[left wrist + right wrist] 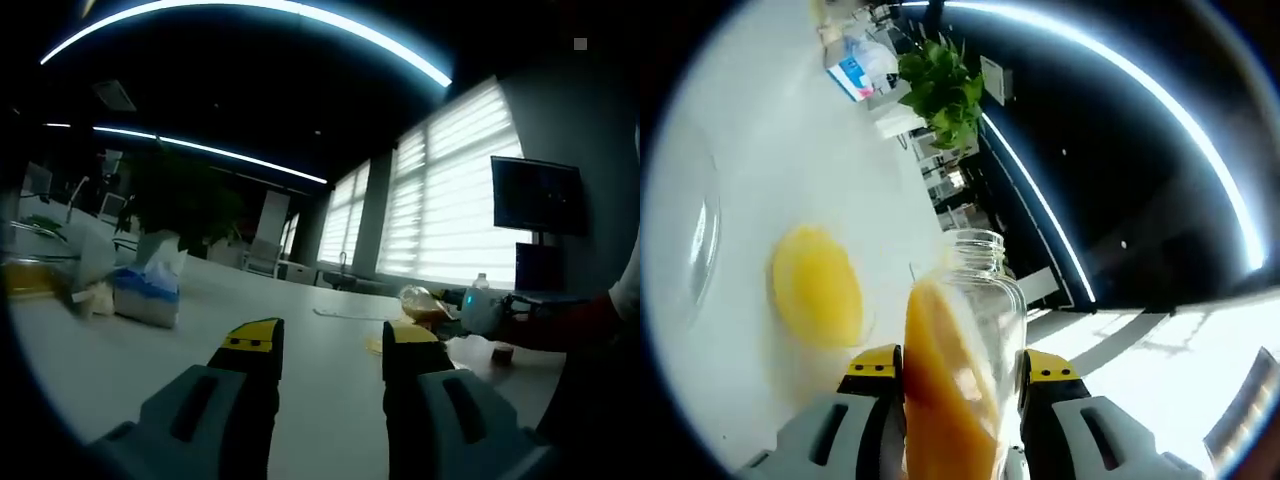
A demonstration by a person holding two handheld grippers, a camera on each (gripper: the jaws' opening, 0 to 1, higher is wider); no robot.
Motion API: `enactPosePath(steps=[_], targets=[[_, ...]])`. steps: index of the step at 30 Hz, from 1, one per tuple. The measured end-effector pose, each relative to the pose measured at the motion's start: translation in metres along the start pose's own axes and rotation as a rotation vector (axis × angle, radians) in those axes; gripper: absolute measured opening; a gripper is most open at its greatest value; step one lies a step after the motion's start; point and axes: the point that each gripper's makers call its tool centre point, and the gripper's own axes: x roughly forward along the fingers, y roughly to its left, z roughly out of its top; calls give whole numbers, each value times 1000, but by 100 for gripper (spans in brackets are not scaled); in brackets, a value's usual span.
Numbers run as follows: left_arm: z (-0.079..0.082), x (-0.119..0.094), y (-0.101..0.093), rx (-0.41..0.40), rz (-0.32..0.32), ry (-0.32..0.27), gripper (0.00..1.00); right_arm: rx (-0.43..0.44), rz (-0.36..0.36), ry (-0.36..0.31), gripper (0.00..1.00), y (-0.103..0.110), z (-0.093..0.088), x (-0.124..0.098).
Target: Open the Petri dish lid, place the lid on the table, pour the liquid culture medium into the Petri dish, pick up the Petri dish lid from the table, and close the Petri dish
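Pour step, dish holds yellow liquid.
R gripper (960, 385) pinches bottle (965, 360), neck angled away from dish (818, 285) alongside; lid (685, 230) beyond; L gripper (330, 345) spread, empty.

left gripper (330, 345) jaws apart (empty), right gripper (962, 368) jaws clamped

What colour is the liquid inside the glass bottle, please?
Orange-amber liquid in the bottle, best seen in the right gripper view.
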Motion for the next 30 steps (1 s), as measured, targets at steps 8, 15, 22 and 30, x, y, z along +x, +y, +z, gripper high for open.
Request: enactPosePath(steps=[8,15,22,30], targets=[[1,2,-3,-2,-8,-4,31,165,-50,20,40,-21,-5,-2],[2,3,-4,0,-14,-5,31,344,-113,47,39,-42,-16,-5],[5,4,-5,3,-15,-10,31,491,-171,64,39,-58,-40,-6],[5,5,-8,3,-17,-12,31,652,-241,85,39,-76,-62,-13]])
